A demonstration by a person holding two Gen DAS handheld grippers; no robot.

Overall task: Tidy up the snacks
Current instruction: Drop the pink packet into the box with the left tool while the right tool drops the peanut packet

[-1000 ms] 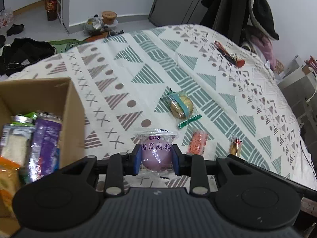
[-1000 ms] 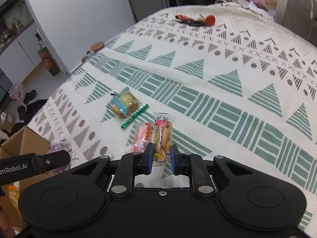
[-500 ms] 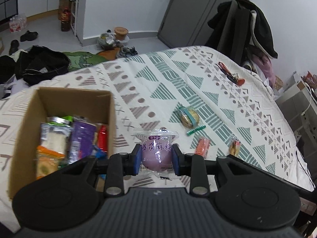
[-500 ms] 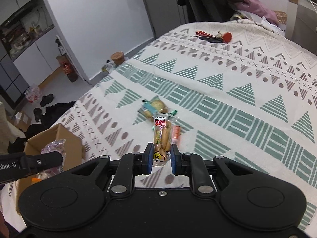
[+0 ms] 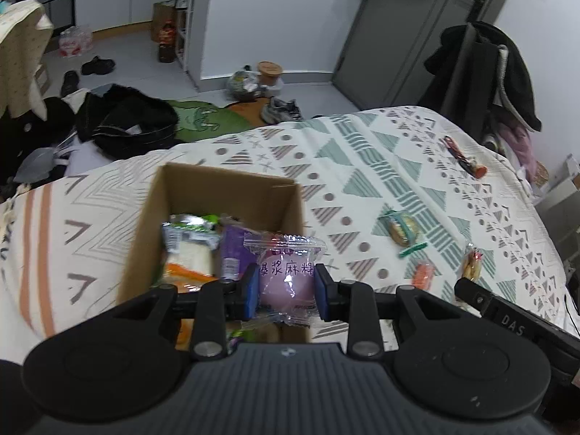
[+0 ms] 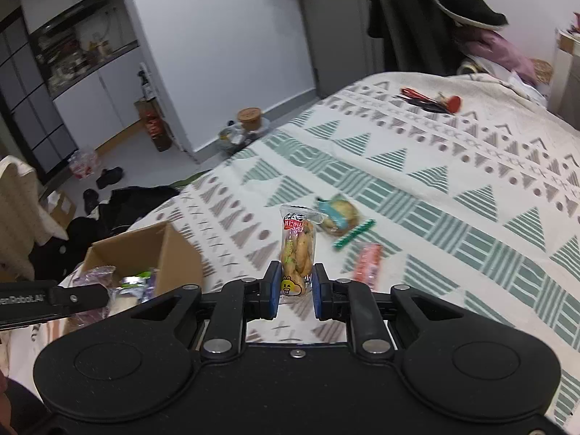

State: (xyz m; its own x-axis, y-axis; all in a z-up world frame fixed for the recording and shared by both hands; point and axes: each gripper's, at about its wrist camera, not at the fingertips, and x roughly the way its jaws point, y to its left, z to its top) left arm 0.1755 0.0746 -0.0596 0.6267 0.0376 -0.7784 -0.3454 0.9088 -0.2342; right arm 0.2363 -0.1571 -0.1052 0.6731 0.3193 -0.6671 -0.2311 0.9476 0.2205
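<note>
Mochi (image 5: 286,282): pink packet held above the box's (image 5: 224,188) near corner, apparently lined up for dropping in.
Left gripper (image 5: 286,288): pads pressed against the packet's sides.
Biscuits (image 6: 297,250): slim upright pack, above the blanket (image 6: 453,224), box further left.
Right gripper (image 6: 296,291): nearly together, pinching the pack's bottom end.

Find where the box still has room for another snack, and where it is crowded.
In the box, bare floor shows along the far wall, beyond the packets. The near half is crowded, right where the left gripper holds the purple packet.
</note>
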